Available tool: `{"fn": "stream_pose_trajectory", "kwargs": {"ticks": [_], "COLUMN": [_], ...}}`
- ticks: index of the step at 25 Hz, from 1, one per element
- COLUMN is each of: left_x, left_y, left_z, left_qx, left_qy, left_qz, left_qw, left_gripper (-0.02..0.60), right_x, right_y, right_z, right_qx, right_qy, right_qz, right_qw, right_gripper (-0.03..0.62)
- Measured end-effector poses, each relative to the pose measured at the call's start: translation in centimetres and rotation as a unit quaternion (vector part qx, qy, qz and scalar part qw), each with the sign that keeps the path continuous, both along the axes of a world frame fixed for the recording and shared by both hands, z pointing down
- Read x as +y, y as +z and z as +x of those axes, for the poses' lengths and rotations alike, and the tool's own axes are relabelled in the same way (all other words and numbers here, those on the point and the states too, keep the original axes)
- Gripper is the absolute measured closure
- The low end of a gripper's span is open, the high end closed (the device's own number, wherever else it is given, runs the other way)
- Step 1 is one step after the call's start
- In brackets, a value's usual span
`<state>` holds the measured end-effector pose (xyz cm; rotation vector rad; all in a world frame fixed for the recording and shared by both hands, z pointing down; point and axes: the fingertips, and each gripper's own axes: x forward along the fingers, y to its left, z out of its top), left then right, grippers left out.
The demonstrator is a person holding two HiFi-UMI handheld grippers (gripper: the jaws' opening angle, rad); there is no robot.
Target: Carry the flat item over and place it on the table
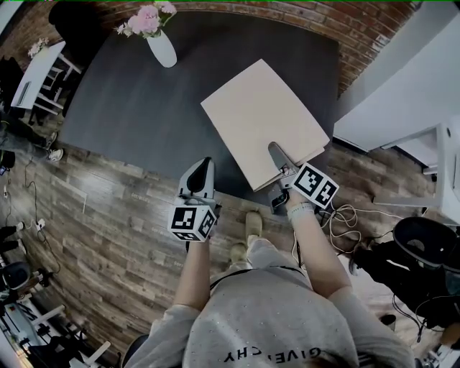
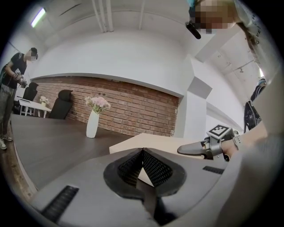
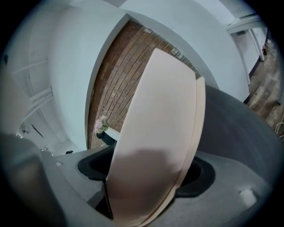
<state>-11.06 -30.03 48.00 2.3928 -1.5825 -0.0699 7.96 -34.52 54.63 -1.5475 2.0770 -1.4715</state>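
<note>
Seen from above, a dark table (image 1: pixel 144 108) fills the upper middle of the frame. A pale flat board (image 1: pixel 262 118) lies on its right part, turned at an angle. The board's near edge is close to the table's near right corner. I cannot tell whether that edge rests fully on the tabletop.

The right gripper (image 1: pixel 279 158) sits at the board's near edge, right of centre. Its own view shows the jaws spread wide with the board standing between them, and the pads do not seem to press on it.

The left gripper (image 1: pixel 200 172) is just left of centre, at the table's near edge and apart from the board. Its jaws are closed tip to tip, with nothing between them.

A white vase (image 1: pixel 162 49) of pink flowers (image 1: pixel 147 19) stands at the table's far left, well apart from the board. A brick wall (image 1: pixel 359 29) runs behind the table.

The floor (image 1: pixel 108 215) around it is wood plank. Loose cables (image 1: pixel 345 215) lie at lower right, near a black chair (image 1: pixel 424 244). White furniture (image 1: pixel 388 122) stands at the right edge and a white desk (image 1: pixel 36 72) at upper left. In the left gripper view, another person (image 2: pixel 11 84) stands at the far left edge.
</note>
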Motion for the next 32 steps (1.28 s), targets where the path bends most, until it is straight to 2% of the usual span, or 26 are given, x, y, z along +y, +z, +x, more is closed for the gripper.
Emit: {"fn": "stream_pose_trajectory", "kwargs": {"ticks": [4,9,12,20,25,32], "left_x": [-0.4,-0.7,-0.8,-0.3,0.0,0.5], "left_y": [0.1,0.3,0.4,0.2,0.2,0.0], "left_z": [-0.1,-0.1,-0.2,0.0,0.0,0.8], "left_qx": [0.003,0.004,0.005,0.004,0.007,0.015], "left_qy": [-0.006,-0.010,-0.012,-0.014,-0.014,-0.001], "left_qz": [-0.002,-0.003,-0.003,-0.003,-0.003,-0.002], "left_qw": [1.0000,0.9999,0.9999,0.9999,0.9999,0.9999], "left_gripper": [0.583,0.583,0.583,0.583,0.583,0.583], "right_x": [-0.4,-0.7,-0.4,1.6,2.5,4.8], "right_y": [0.7,1.4,2.1,4.1,4.7,4.2], "right_z": [-0.8,0.7,1.9,2.6,2.0,-0.7], "right_qx": [-0.004,-0.020,0.003,0.028,0.024,0.016], "right_qy": [-0.030,0.016,0.041,0.047,-0.006,-0.170], "right_qz": [-0.029,-0.057,-0.074,-0.125,-0.149,-0.147], "right_qw": [0.999,0.998,0.996,0.991,0.988,0.974], "right_gripper": [0.163,0.144,0.116,0.098,0.098,0.095]}}
